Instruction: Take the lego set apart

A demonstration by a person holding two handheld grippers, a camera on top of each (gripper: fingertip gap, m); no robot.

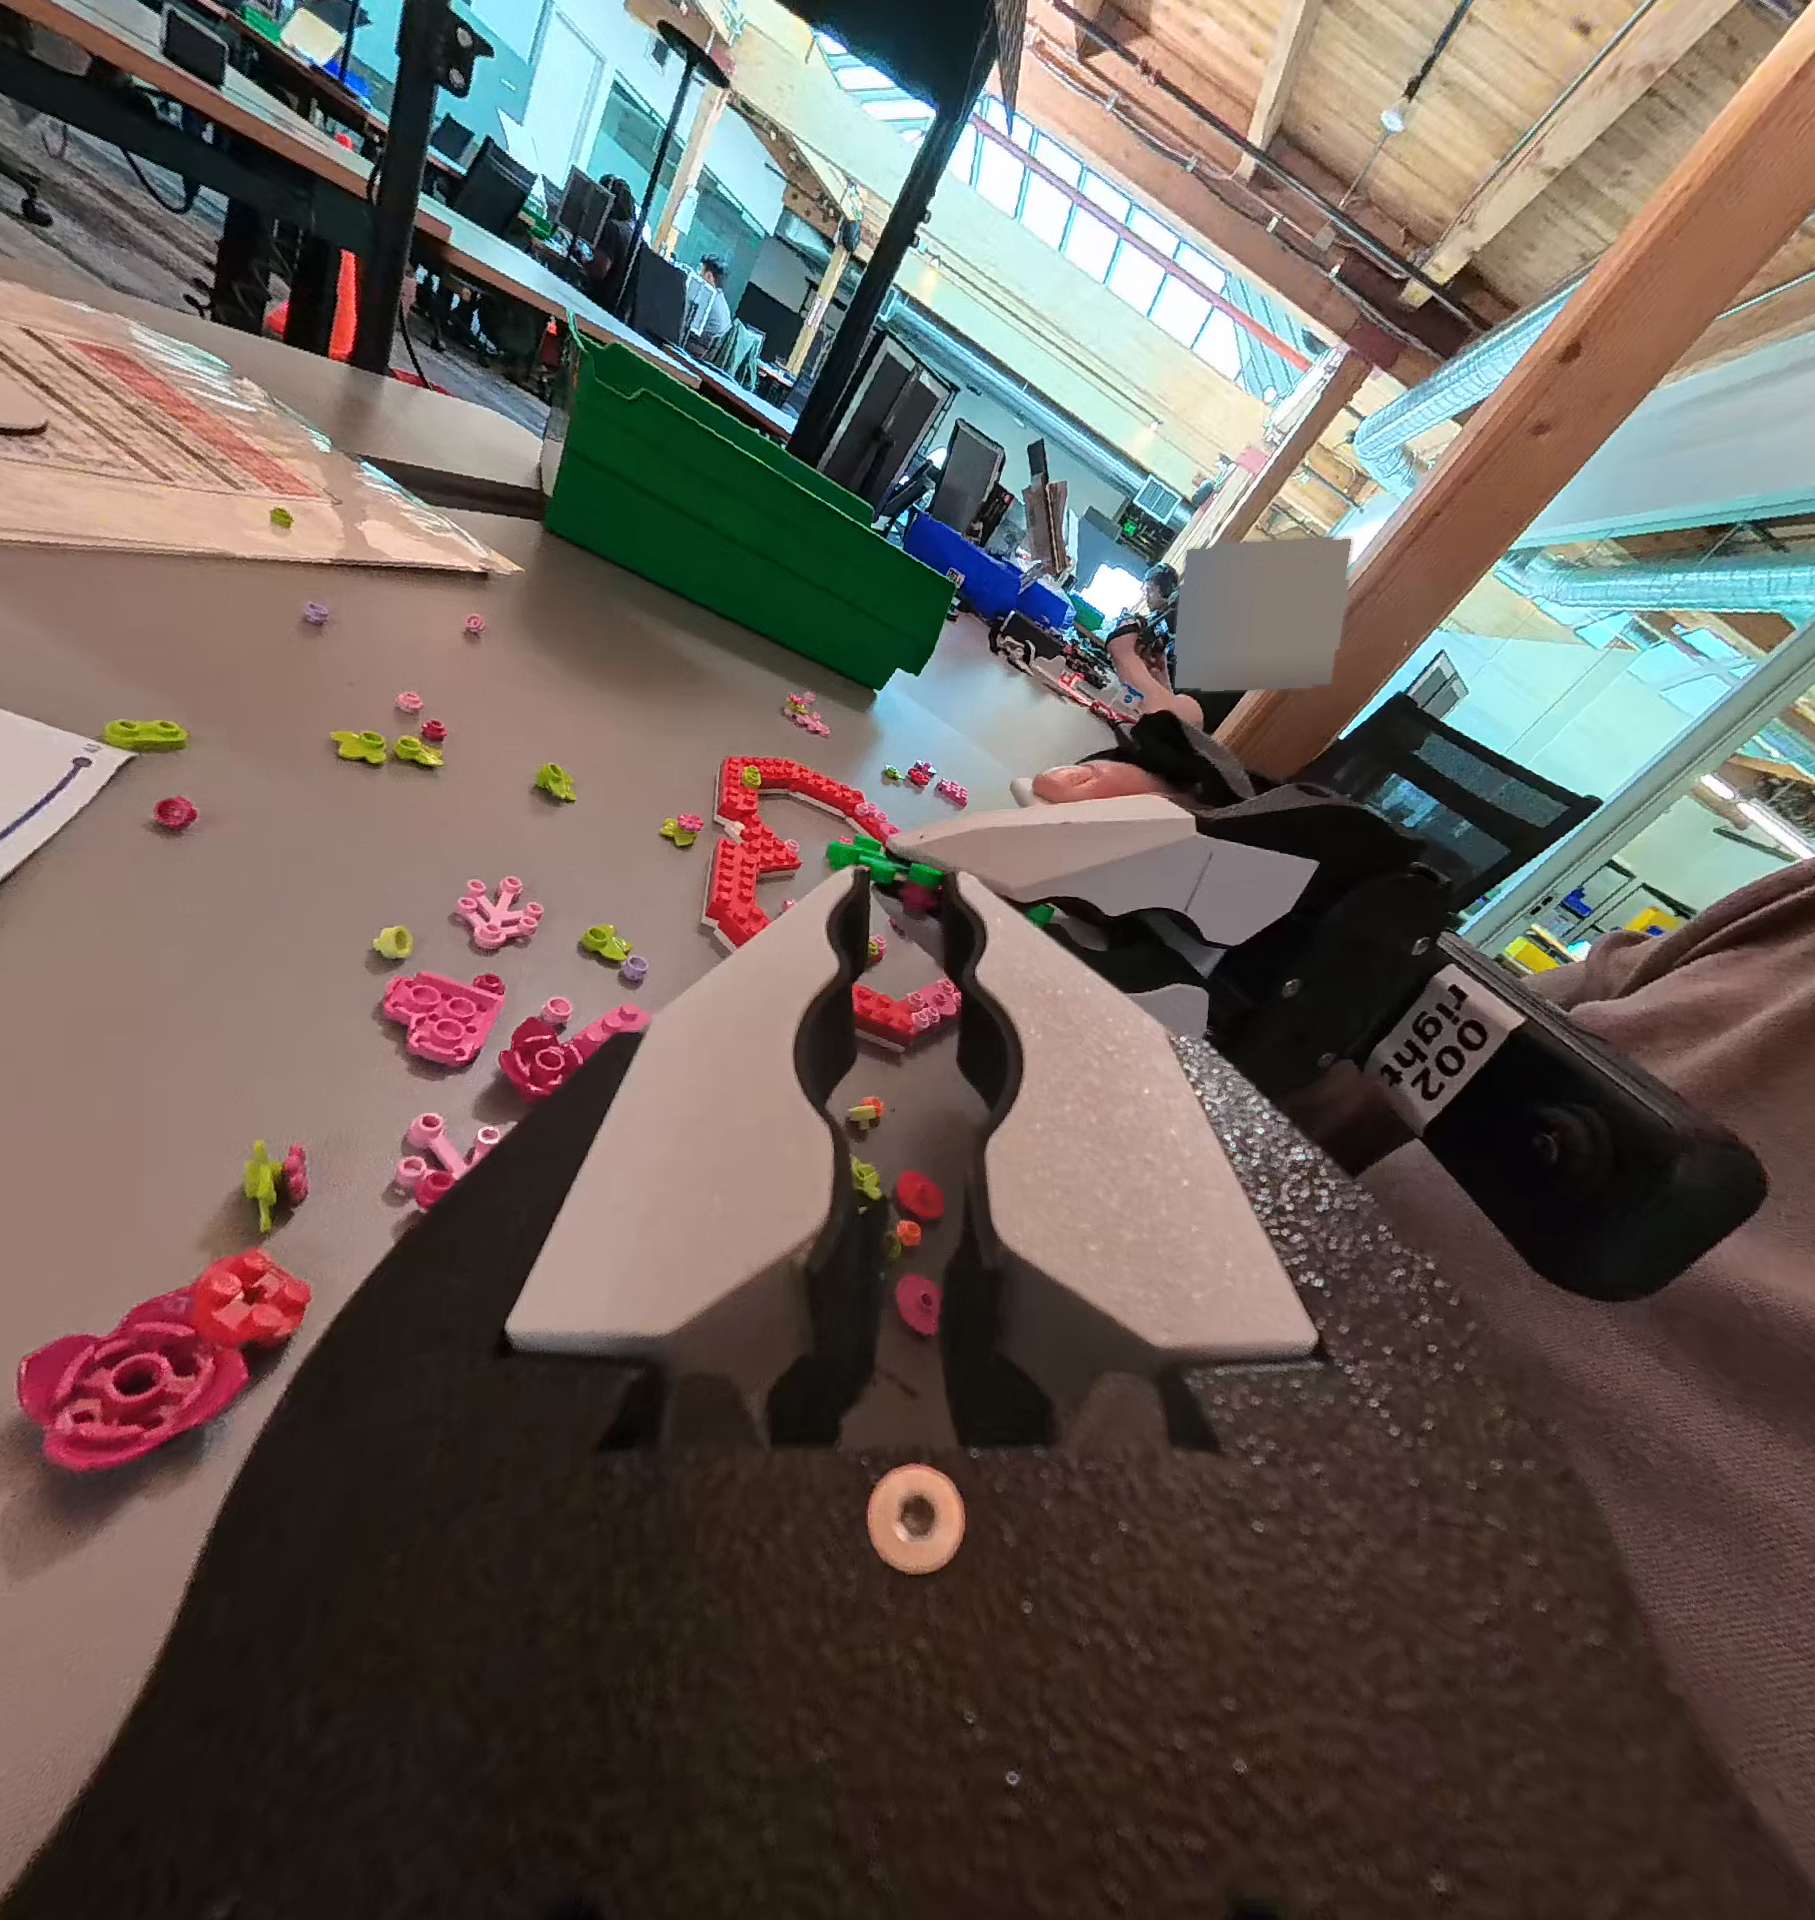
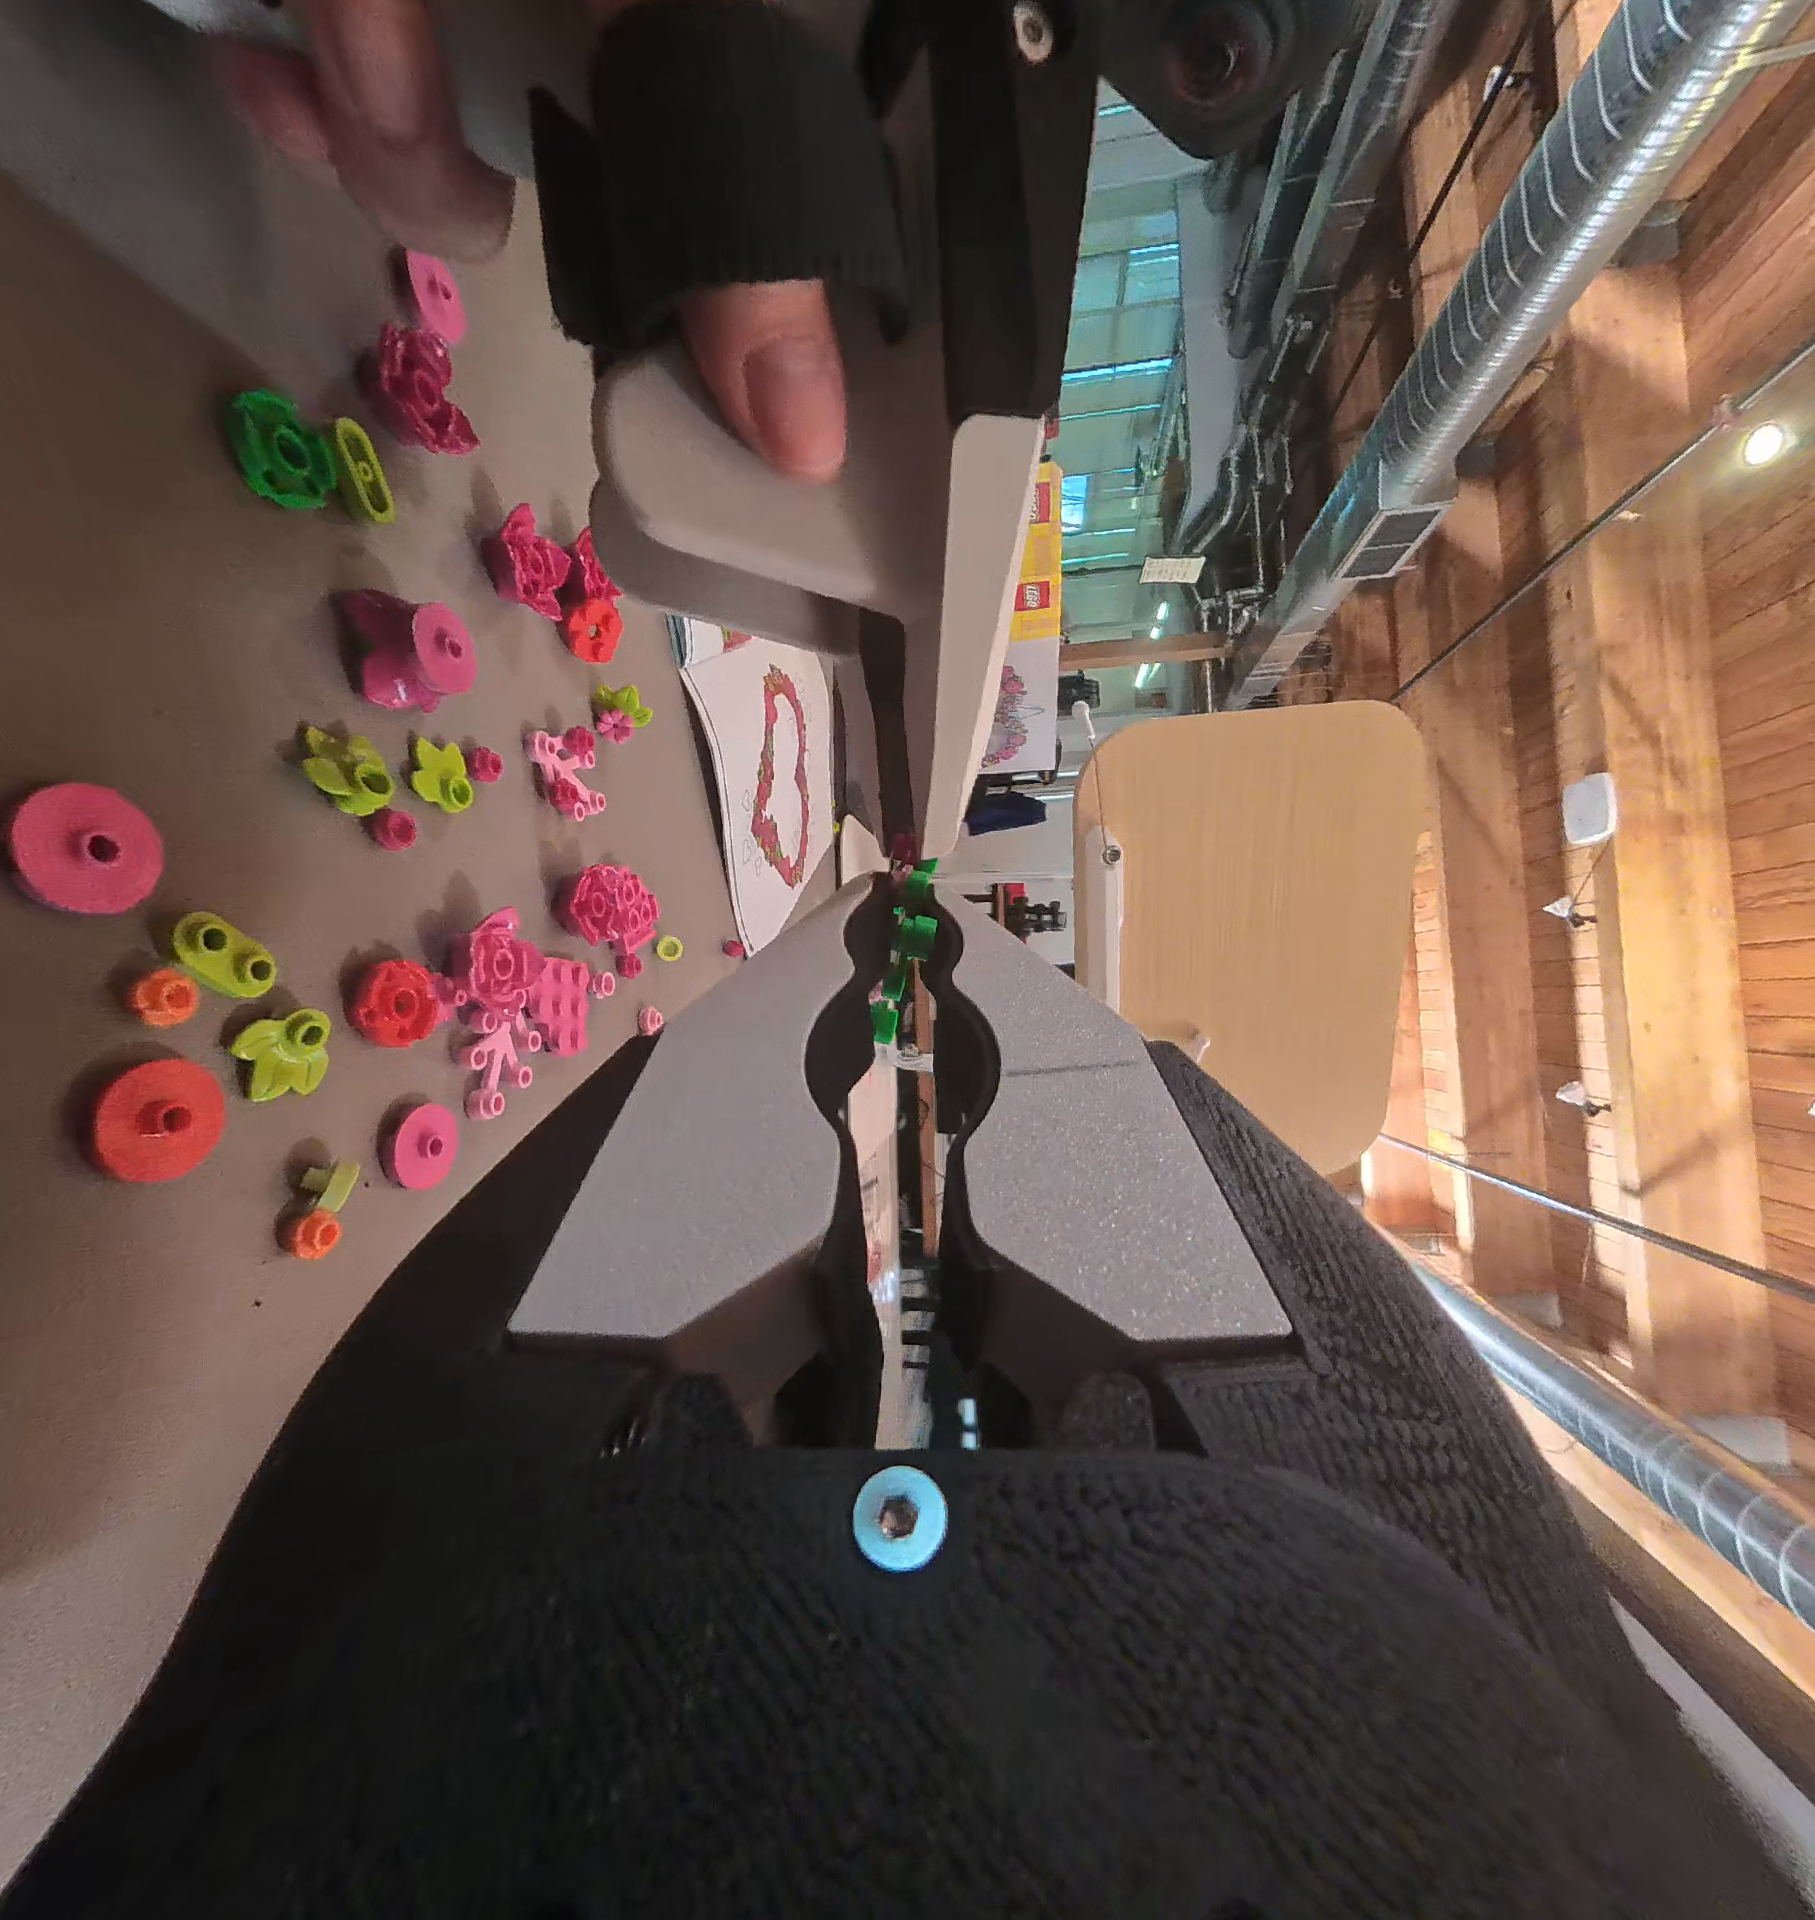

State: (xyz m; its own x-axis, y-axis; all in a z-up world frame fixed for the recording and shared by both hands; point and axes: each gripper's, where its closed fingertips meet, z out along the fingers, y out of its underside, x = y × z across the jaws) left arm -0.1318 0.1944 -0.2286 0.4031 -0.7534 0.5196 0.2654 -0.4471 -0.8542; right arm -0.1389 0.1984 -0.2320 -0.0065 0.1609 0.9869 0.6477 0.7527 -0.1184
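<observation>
My left gripper (image 1: 911,883) and my right gripper (image 2: 903,888) meet tip to tip above the grey table (image 1: 259,1039). Between them is a small green stem piece (image 2: 908,935) with a magenta flower (image 2: 901,850) at its end. The right gripper is shut on the green stem. The left gripper, which comes from above in the right wrist view (image 2: 908,847), is shut on the flower end. In the left wrist view the right gripper (image 1: 908,847) enters from the right, and the stem (image 1: 849,854) pokes out past its tip. A red heart-shaped frame (image 1: 768,831) lies on the table just behind.
Several loose pink, magenta, red and lime pieces are scattered on the table, among them a big magenta rose (image 1: 129,1382). A green bin (image 1: 737,520) and an instruction sheet (image 1: 155,447) lie at the back. A picture sheet (image 2: 768,790) and a wooden chair (image 2: 1256,914) are beyond. Both grippers' tips are close together, under 4 cm apart. The big magenta rose (image 1: 129,1382) is about 12 centimeters from both grippers' fingertips.
</observation>
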